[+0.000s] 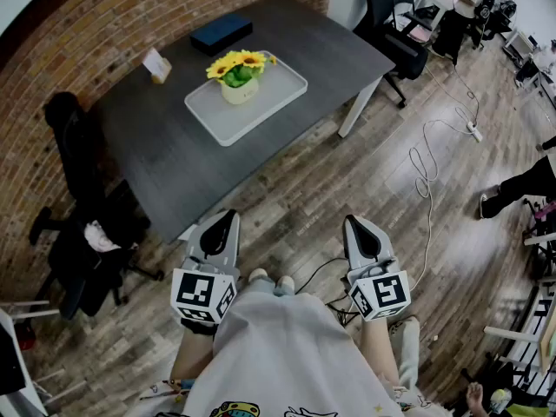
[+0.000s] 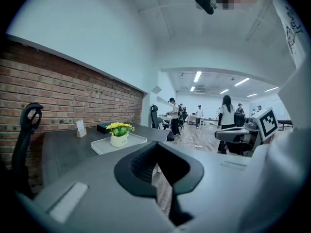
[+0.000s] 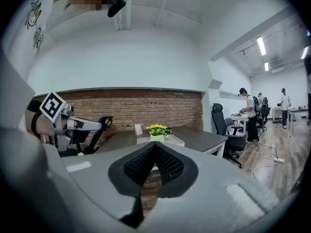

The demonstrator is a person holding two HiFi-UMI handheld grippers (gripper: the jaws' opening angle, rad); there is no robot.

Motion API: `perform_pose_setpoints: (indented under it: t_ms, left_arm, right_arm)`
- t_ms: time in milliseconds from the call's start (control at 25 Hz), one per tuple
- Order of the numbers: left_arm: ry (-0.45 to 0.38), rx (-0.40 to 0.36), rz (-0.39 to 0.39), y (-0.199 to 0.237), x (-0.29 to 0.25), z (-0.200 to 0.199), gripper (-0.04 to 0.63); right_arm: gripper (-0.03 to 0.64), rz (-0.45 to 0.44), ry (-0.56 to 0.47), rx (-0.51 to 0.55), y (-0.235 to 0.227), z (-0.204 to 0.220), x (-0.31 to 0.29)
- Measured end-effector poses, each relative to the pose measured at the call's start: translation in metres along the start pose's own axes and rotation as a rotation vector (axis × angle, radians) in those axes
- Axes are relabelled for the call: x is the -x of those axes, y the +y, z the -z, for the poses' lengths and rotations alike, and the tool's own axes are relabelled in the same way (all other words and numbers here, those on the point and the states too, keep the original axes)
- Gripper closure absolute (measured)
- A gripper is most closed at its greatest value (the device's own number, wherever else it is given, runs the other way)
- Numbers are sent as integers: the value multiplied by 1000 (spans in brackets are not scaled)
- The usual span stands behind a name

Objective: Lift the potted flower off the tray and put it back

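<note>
Fingers (image 2: 142, 163), ribbed, pressed together on L gripper (image 1: 228, 217) & R gripper (image 1: 353, 222); potted flower (image 1: 239, 73) in rect. white tray (image 1: 280, 86).

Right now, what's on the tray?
Only the potted flower, upright near the middle of the tray; the rest of the tray is bare. Its blooms cover the pot's mouth, so what fills the pot can't be seen.

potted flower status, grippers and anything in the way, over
Left gripper, right gripper both shut, empty, short of the table. Potted flower upright on tray, untouched. Card stand, dark box beyond tray, off the path.
</note>
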State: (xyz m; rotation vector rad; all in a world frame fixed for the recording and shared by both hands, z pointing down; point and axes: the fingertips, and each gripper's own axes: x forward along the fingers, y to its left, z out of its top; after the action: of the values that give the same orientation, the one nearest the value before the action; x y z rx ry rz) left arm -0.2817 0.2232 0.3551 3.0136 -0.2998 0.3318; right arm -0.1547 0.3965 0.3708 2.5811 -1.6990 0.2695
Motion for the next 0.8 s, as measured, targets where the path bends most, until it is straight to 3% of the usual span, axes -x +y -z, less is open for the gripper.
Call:
perform_pose_setpoints:
  t_ms: [120,200,440,800]
  left_arm:
    - [-5,8,9,-6,3,2,572]
    - [-6,13,20,-10,3,3,555]
    - [-6,16,42,-16,-1,4,467]
    - [0,31,54,22,-53,2,395]
  right_arm:
    - [605,-1,0,-14,-1,0,7]
    - [549,-15,-2,-14,1,-1,9]
    - [467,-25,-9,-21,-5,-1,11]
    - [405,-3,30,-60,-33,7,-45]
